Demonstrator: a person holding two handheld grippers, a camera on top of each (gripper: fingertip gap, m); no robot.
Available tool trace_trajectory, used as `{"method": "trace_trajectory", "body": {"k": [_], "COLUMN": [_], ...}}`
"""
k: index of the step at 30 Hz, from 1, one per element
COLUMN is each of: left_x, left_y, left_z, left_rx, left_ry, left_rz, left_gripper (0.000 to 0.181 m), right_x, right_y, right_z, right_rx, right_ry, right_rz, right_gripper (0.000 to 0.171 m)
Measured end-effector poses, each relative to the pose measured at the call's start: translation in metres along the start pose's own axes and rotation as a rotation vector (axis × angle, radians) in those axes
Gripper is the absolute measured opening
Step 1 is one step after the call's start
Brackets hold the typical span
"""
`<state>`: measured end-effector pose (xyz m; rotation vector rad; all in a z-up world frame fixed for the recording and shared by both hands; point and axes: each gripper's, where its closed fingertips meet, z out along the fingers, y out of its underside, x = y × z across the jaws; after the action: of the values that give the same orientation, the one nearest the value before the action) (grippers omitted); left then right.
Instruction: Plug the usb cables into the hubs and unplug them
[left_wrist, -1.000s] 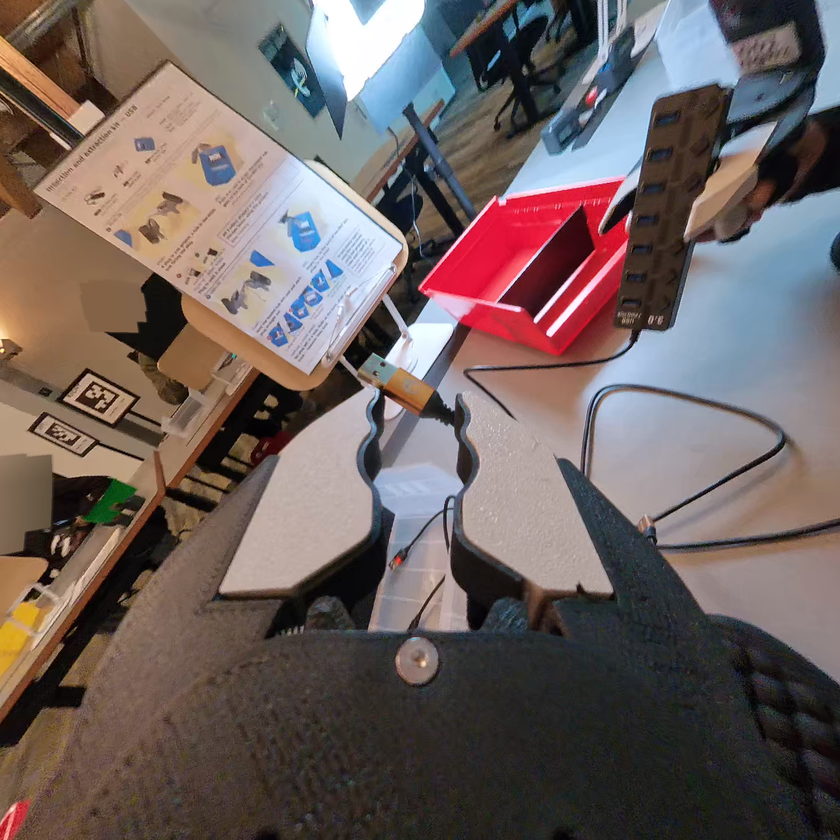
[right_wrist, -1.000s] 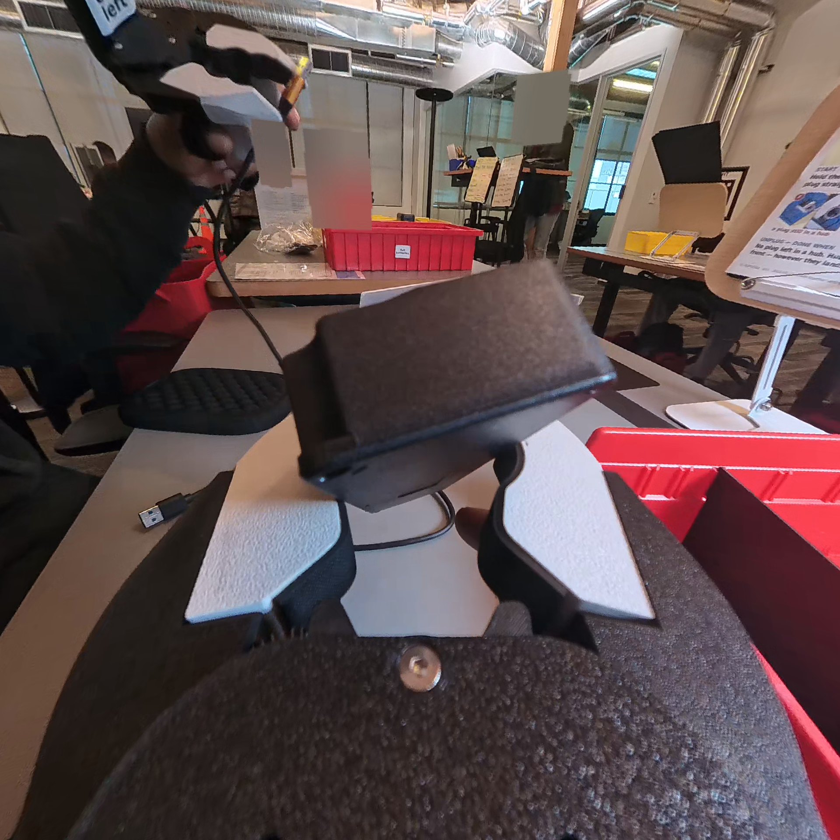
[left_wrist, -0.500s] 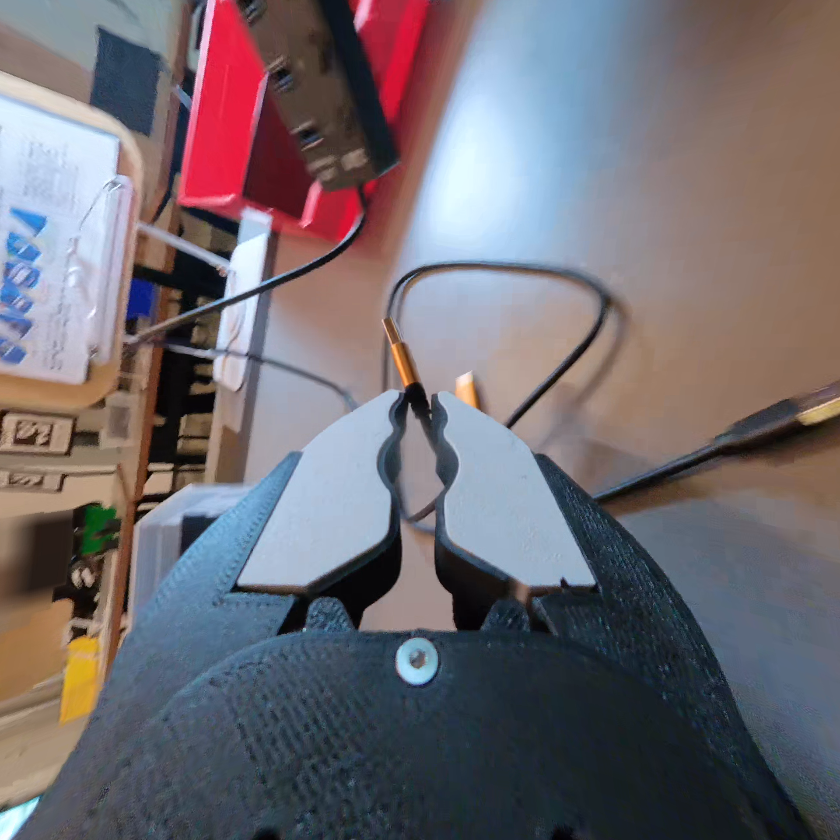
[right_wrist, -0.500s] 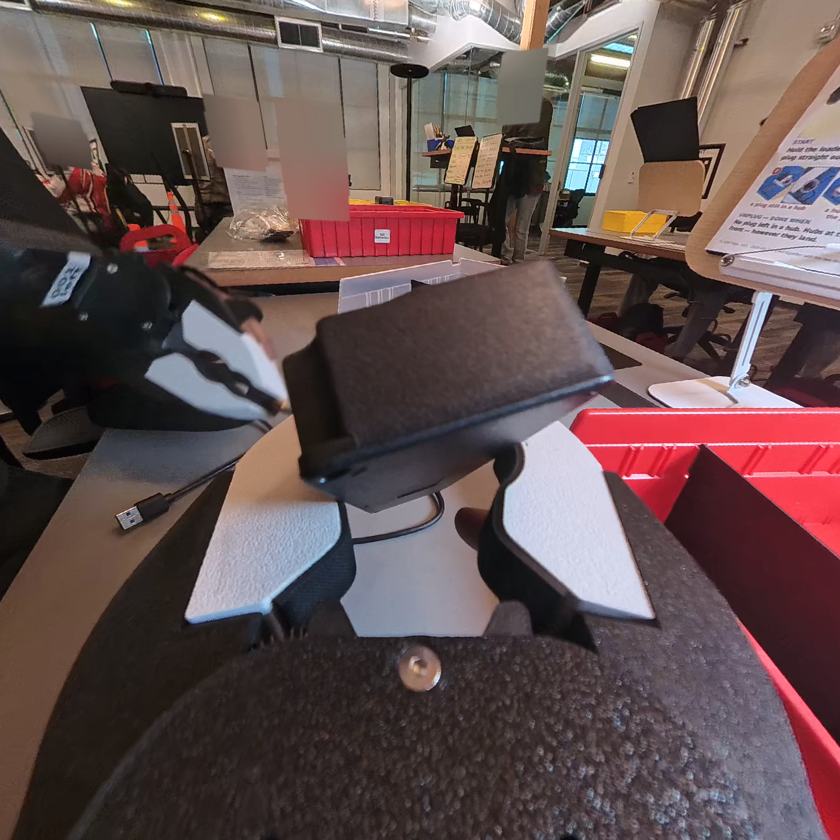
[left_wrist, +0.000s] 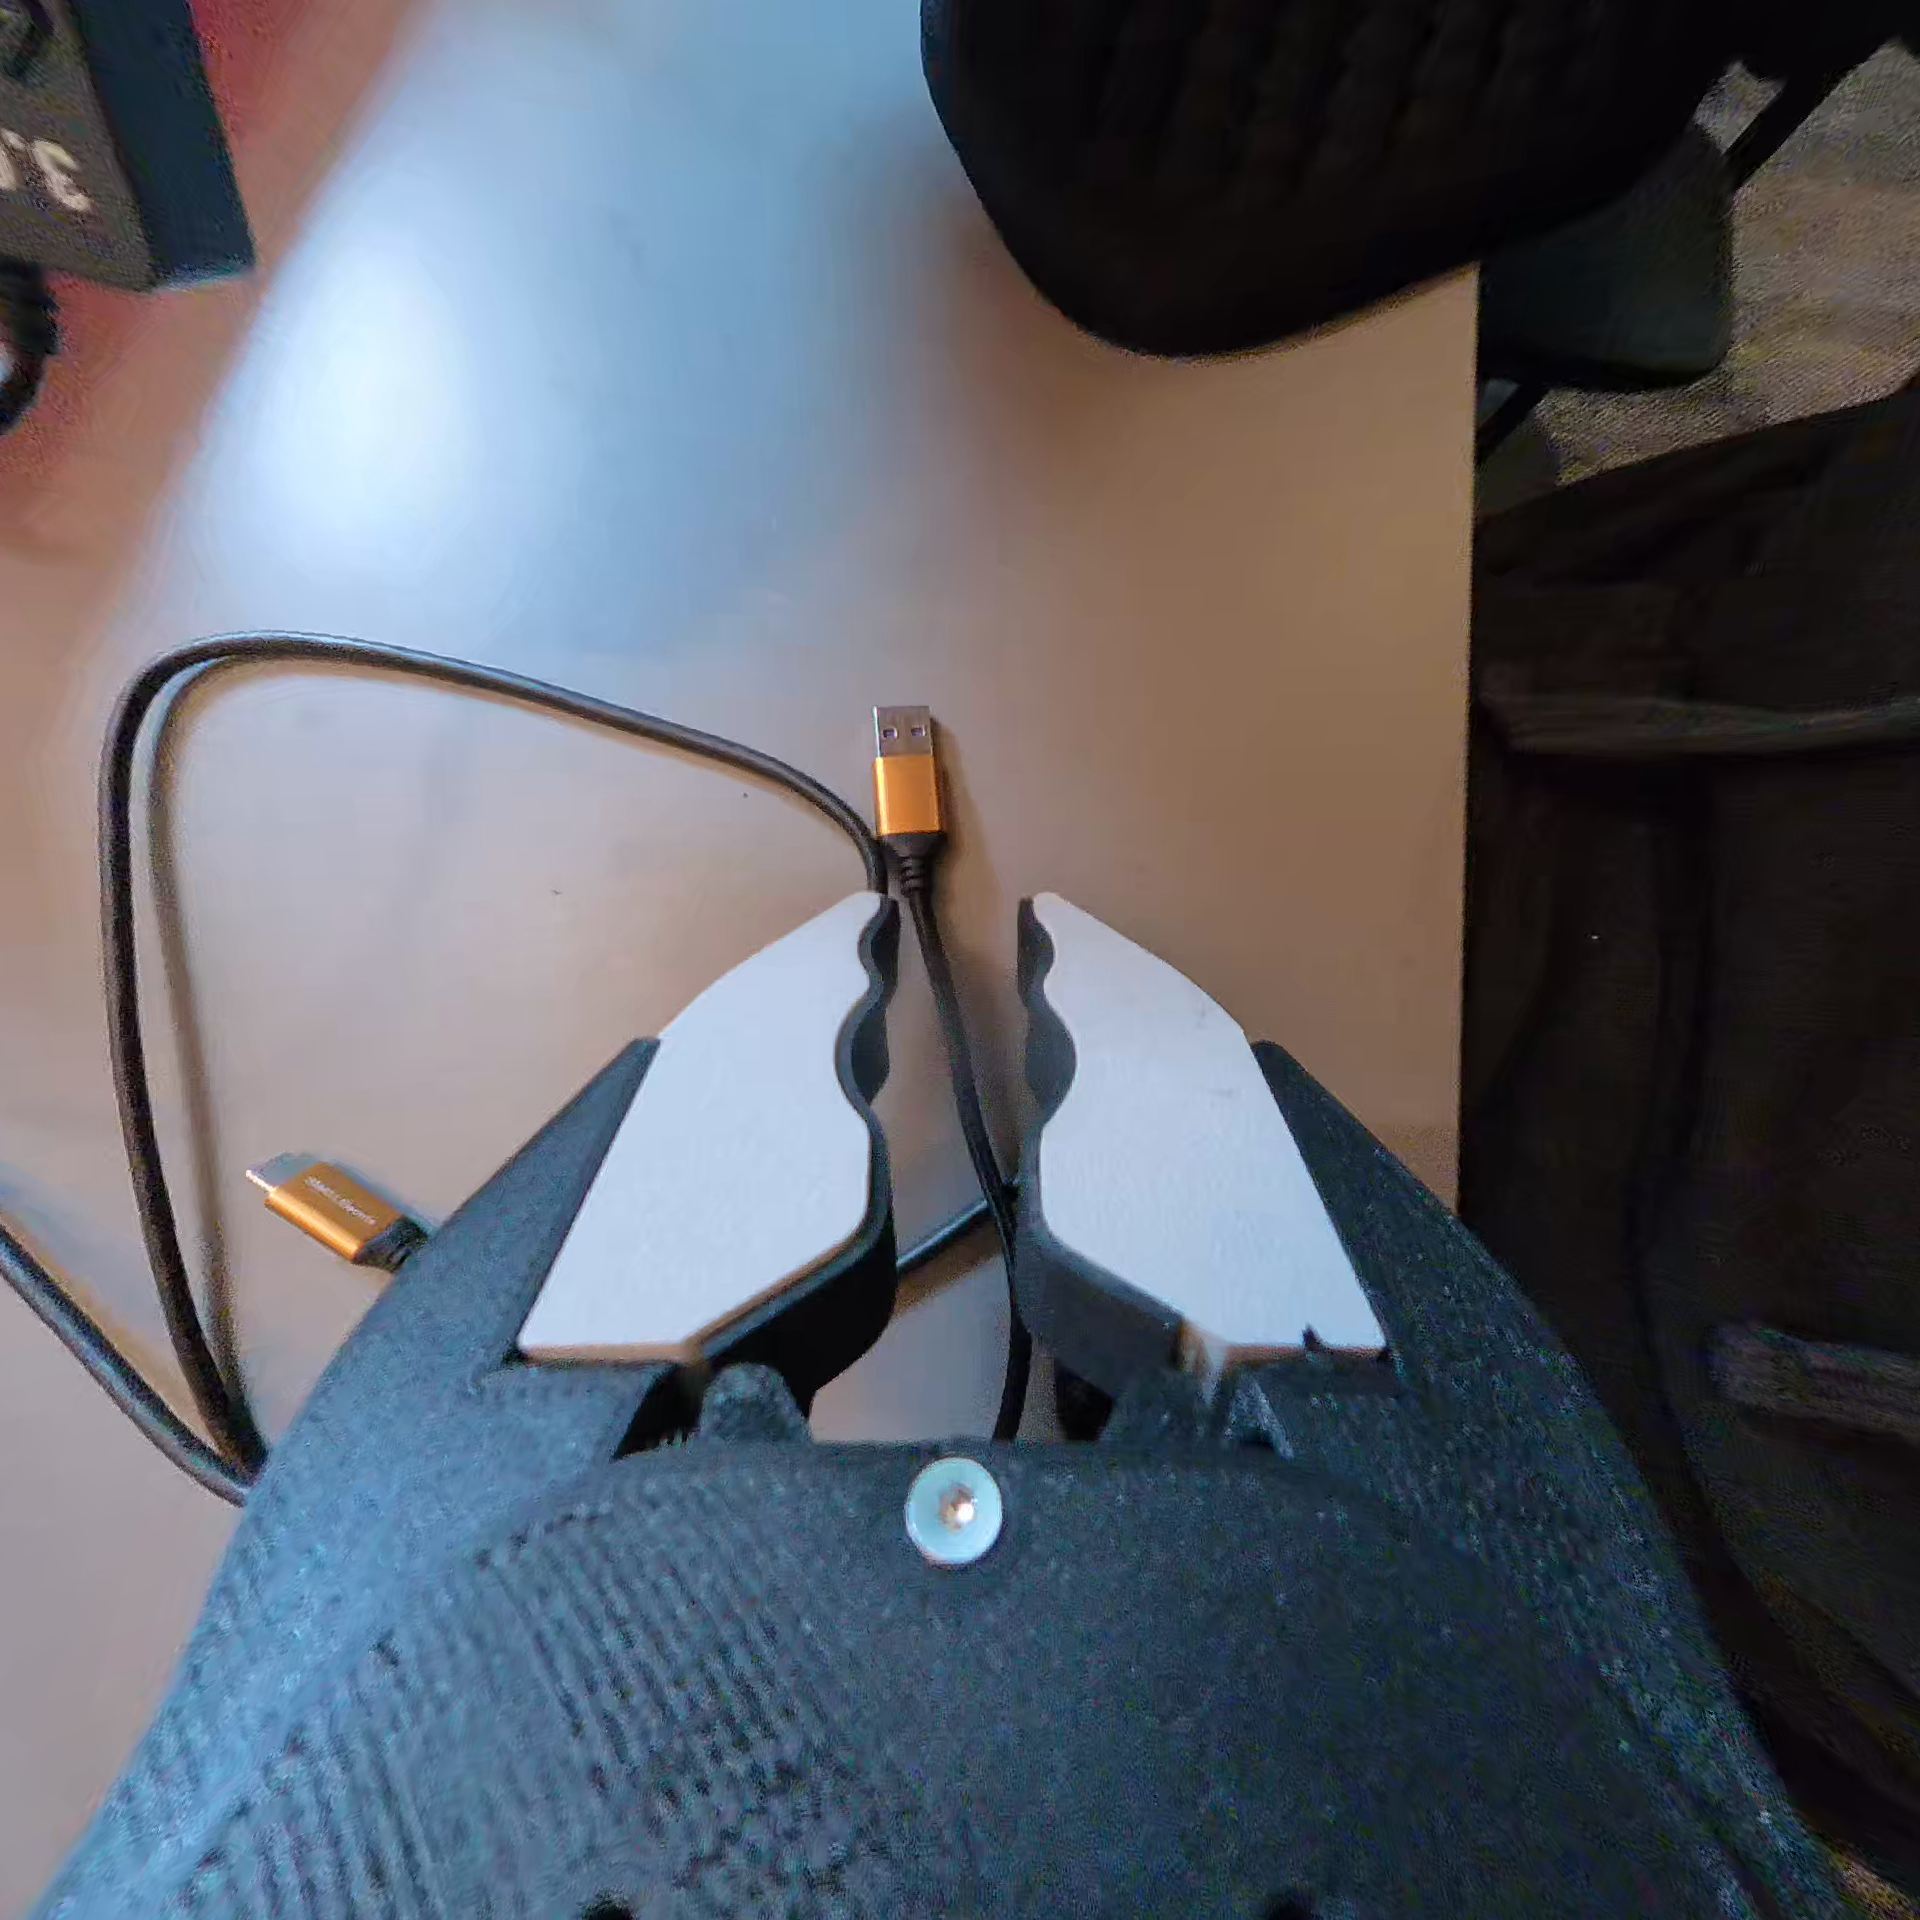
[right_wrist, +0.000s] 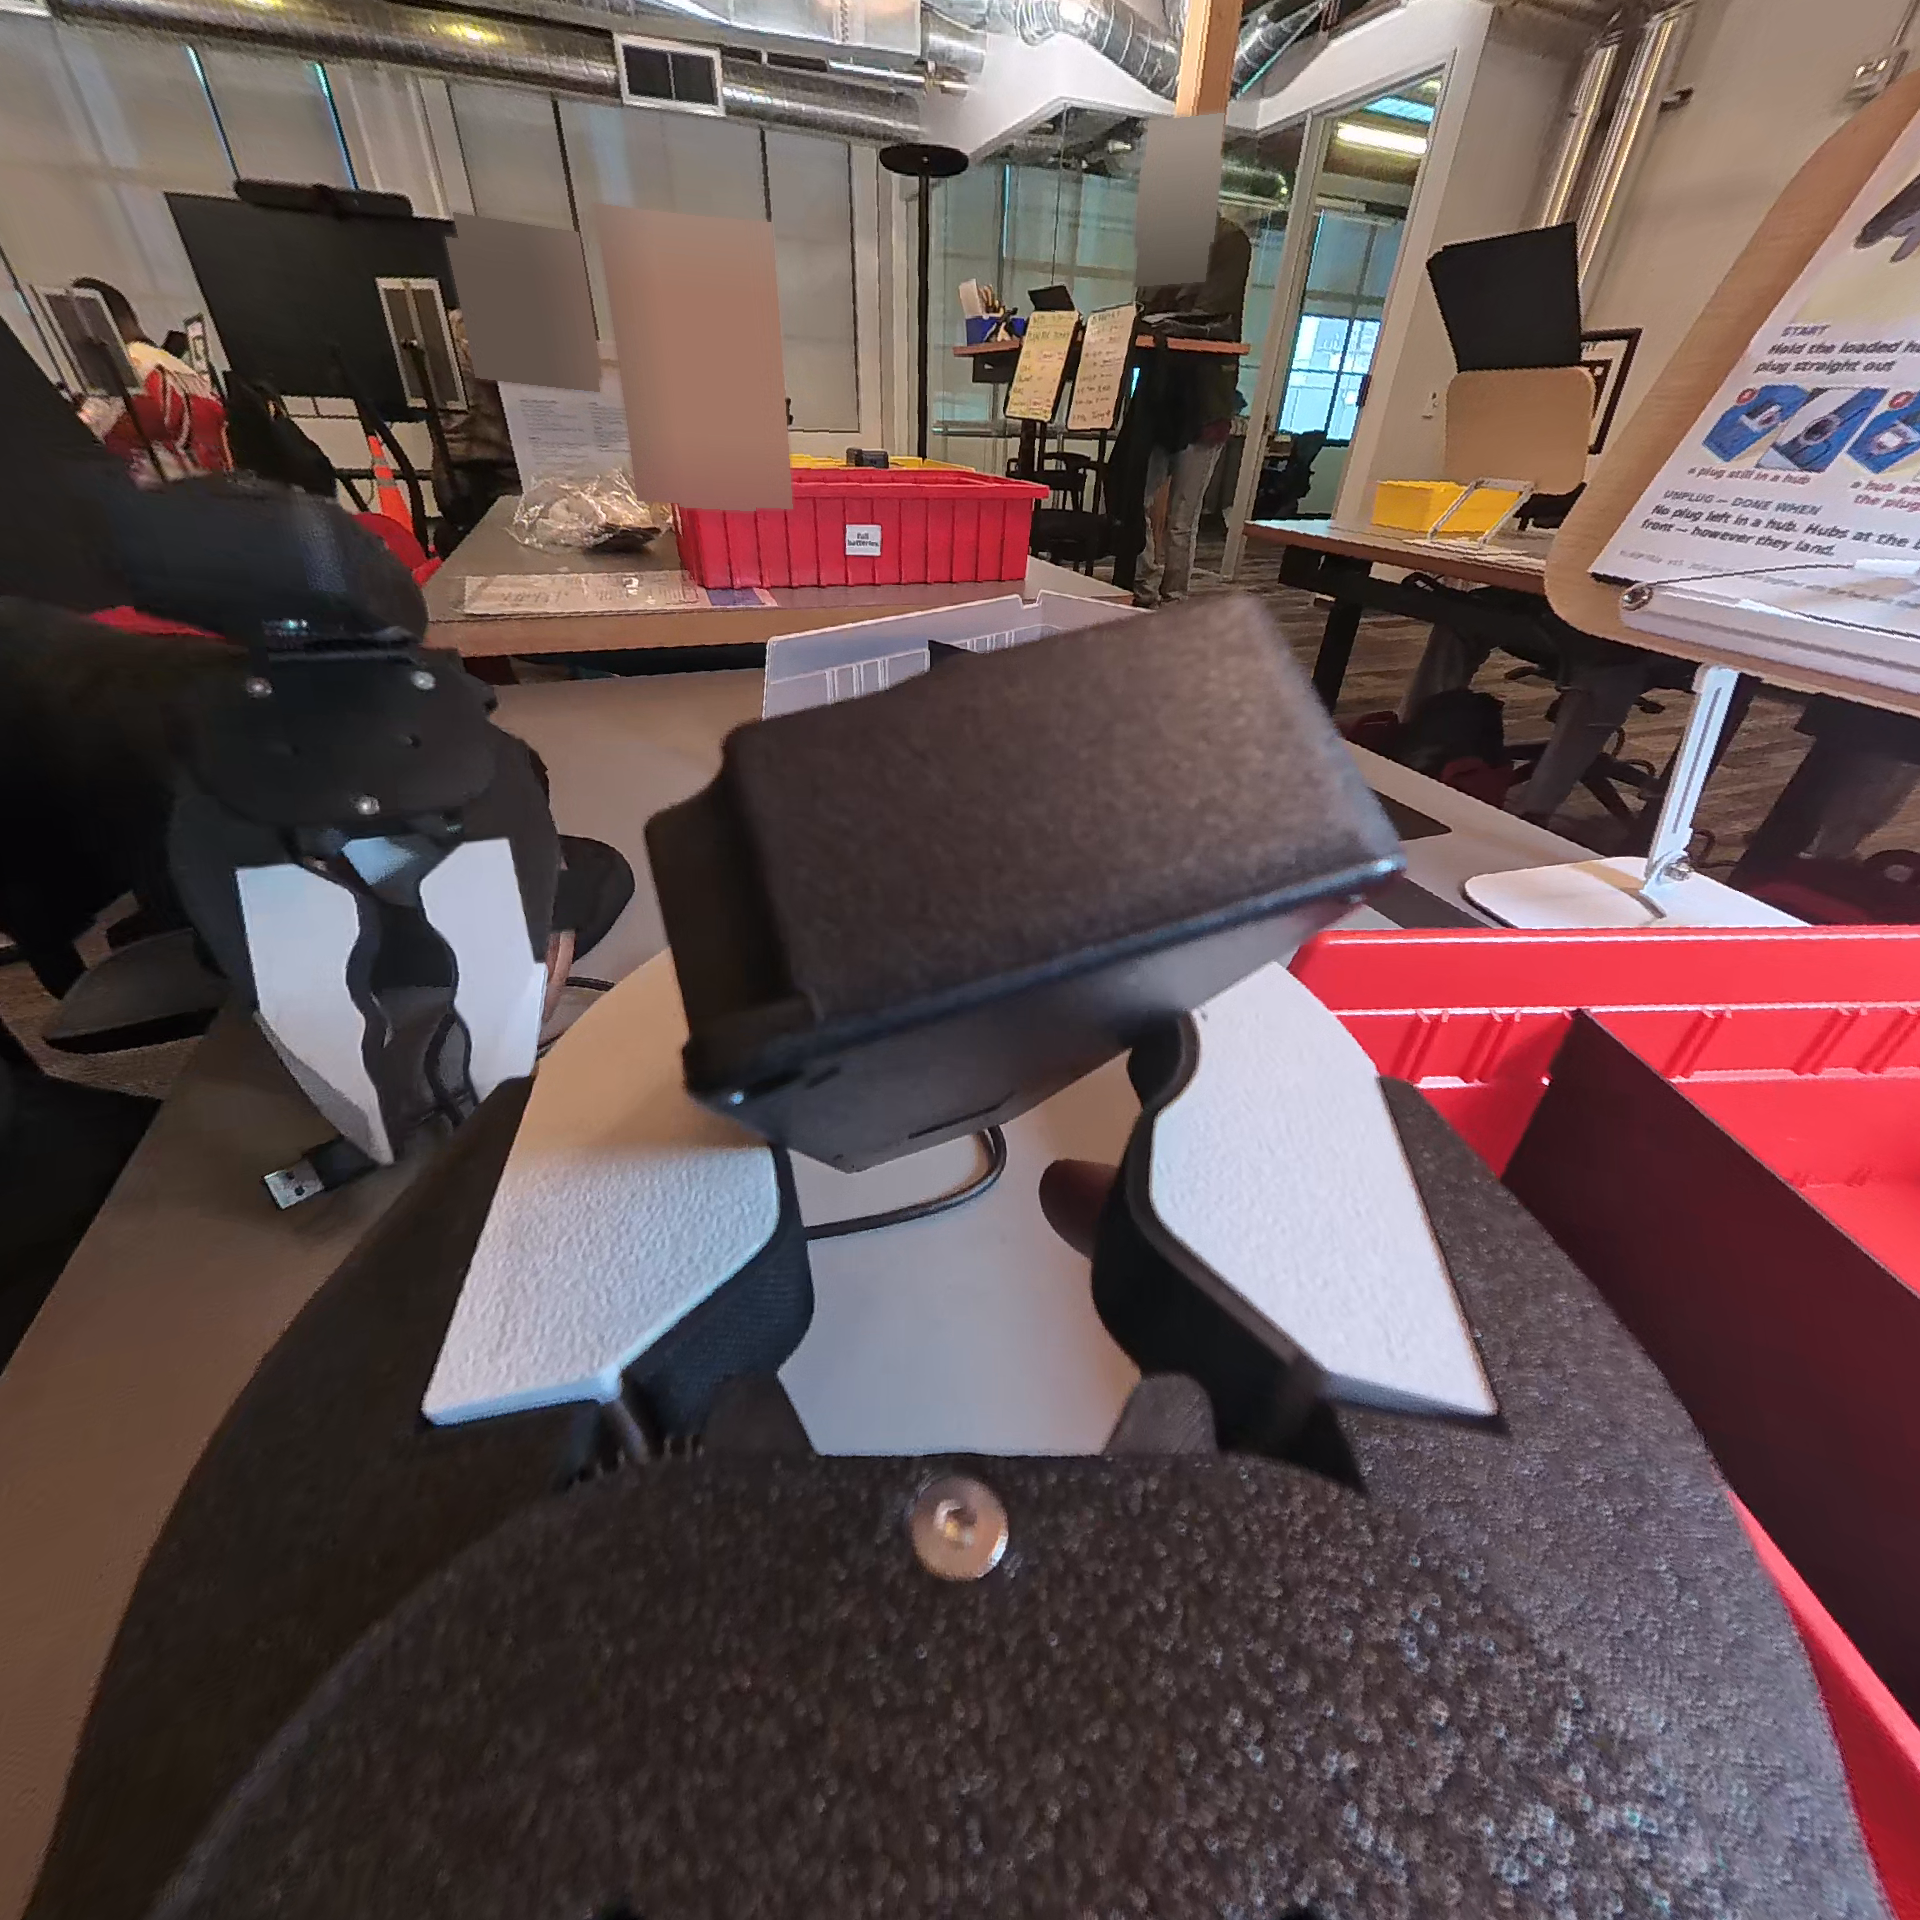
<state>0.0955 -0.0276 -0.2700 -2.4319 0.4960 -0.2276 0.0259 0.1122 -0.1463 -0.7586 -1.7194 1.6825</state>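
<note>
My left gripper (left_wrist: 954, 909) is open, pointing down at the table. An orange USB-A plug (left_wrist: 904, 774) lies on the table just beyond its fingertips, and its black cable (left_wrist: 961, 1060) runs loose between the fingers. A second orange connector (left_wrist: 332, 1210) lies to the left. My right gripper (right_wrist: 966, 1101) is shut on a black USB hub (right_wrist: 1018, 862) and holds it tilted above the table. The hub hides its fingertips. The left gripper (right_wrist: 416, 1091) shows at the left of the right wrist view. A corner of the hub (left_wrist: 94, 156) shows top left in the left wrist view.
A red bin (right_wrist: 1662, 1039) with a dark divider sits at the right. An instruction board on a white stand (right_wrist: 1766, 520) is behind it. A black USB plug (right_wrist: 307, 1179) lies by the left gripper. A black cable loop (left_wrist: 135, 935) lies left. The table edge (left_wrist: 1470, 727) and a black chair (left_wrist: 1351, 156) are right.
My left gripper swung down from mid-air to the table and opened. The orange plug it held now lies free on the table. My right gripper kept holding the hub nearly still.
</note>
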Motion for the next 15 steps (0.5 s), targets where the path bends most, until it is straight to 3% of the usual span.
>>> {"method": "trace_trajectory", "body": {"k": [5,11,15], "left_x": [0.000,-0.003,-0.008], "left_y": [0.018,0.010,0.004], "left_z": [0.020,0.027,0.031], "left_rx": [-0.129,-0.094,-0.057], "left_ry": [-0.033,-0.026,-0.057], "left_rz": [0.021,-0.024,-0.013], "left_gripper": [0.018,0.017,0.007], "right_x": [0.001,0.000,0.000], "right_y": [0.001,0.002,0.003], "right_z": [0.000,0.001,0.001], "right_rx": [0.000,-0.007,-0.009], "right_ry": [0.000,-0.005,-0.007], "right_rz": [0.005,0.006,0.007], "right_gripper": [0.068,0.068,0.068]}}
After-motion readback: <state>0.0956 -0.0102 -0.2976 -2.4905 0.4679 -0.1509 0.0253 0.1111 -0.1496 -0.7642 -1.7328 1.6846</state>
